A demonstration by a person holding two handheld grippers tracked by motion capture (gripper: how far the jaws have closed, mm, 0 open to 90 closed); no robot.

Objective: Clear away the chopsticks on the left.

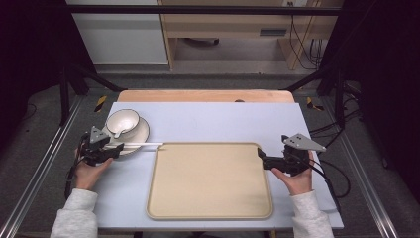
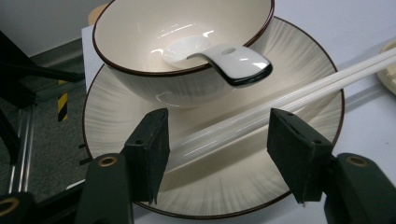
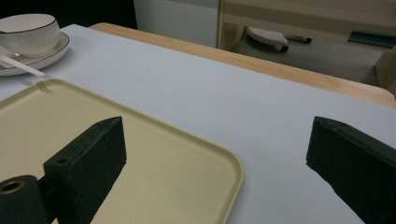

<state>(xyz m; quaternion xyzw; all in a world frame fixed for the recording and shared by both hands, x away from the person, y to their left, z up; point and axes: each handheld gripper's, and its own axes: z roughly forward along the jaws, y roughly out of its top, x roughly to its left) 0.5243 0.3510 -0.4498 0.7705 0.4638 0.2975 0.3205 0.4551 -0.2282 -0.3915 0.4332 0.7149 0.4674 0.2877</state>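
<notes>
A cream bowl (image 2: pixel 187 88) with a dark rim stands on a ribbed plate (image 2: pixel 224 186), and a white spoon (image 2: pixel 233 63) rests in it with its handle over the rim. A pair of white chopsticks (image 2: pixel 261 109) lies across the plate's front. My left gripper (image 2: pixel 219 149) stands open low over the plate, its jaws on either side of the chopsticks' near ends, pads apart from them. In the high view this gripper (image 1: pixel 116 148) is at the plate's (image 1: pixel 141 135) left edge. My right gripper (image 3: pixel 219 149) is open with nothing between its jaws, at the right edge of the beige tray (image 3: pixel 140 154).
The beige tray (image 1: pixel 210 181) lies bare in the middle of the pale table (image 1: pixel 223 121). The chopsticks (image 1: pixel 143 145) reach toward its far left corner. A wooden strip (image 1: pixel 203 95) runs along the table's far edge, with dark frame bars at both sides.
</notes>
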